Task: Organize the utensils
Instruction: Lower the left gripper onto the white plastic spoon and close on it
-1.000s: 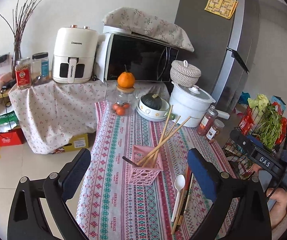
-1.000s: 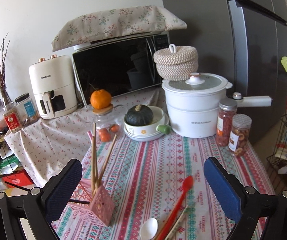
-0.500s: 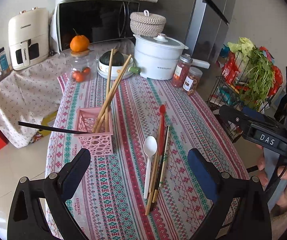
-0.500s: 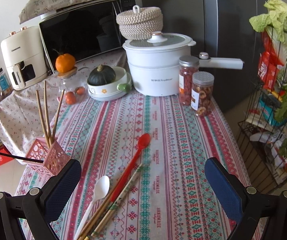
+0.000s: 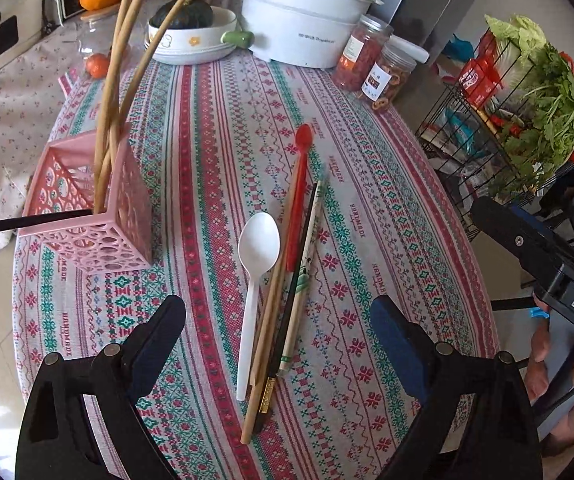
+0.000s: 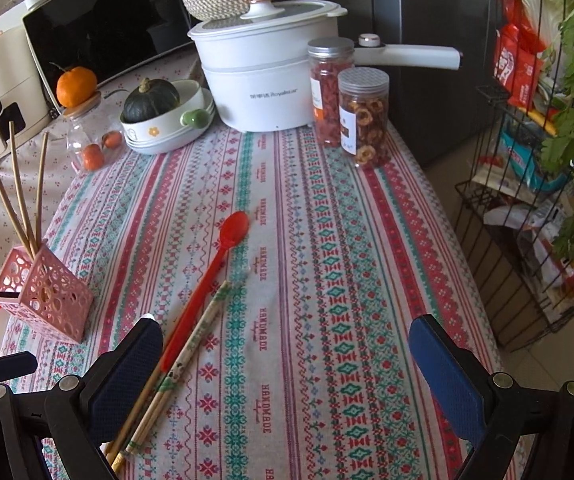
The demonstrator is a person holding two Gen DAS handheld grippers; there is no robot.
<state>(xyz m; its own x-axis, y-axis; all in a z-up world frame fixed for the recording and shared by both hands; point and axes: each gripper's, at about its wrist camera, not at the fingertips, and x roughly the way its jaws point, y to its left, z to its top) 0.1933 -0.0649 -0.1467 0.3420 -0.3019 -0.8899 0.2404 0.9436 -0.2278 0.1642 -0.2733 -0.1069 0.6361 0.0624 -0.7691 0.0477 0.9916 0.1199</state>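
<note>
A pink perforated basket (image 5: 99,216) stands on the striped tablecloth and holds wooden chopsticks (image 5: 117,80) and a black stick; it also shows at the left of the right wrist view (image 6: 47,294). Loose utensils lie in a bundle: a white spoon (image 5: 255,276), a red spoon (image 5: 299,196), wooden and patterned chopsticks (image 5: 287,304). My left gripper (image 5: 277,340) is open just above their near ends. My right gripper (image 6: 287,372) is open, right of the red spoon (image 6: 207,280) and patterned chopsticks (image 6: 191,348).
At the table's far end stand a white pot (image 6: 267,68), two snack jars (image 6: 351,104), a bowl with a dark squash (image 6: 159,112) and a glass jar with an orange (image 6: 83,120). A wire rack with greens (image 5: 527,108) stands to the right.
Both grippers have dropped lower and closer to the table. The loose utensil bundle now sits between my left fingers; the right gripper has come down beside it.
</note>
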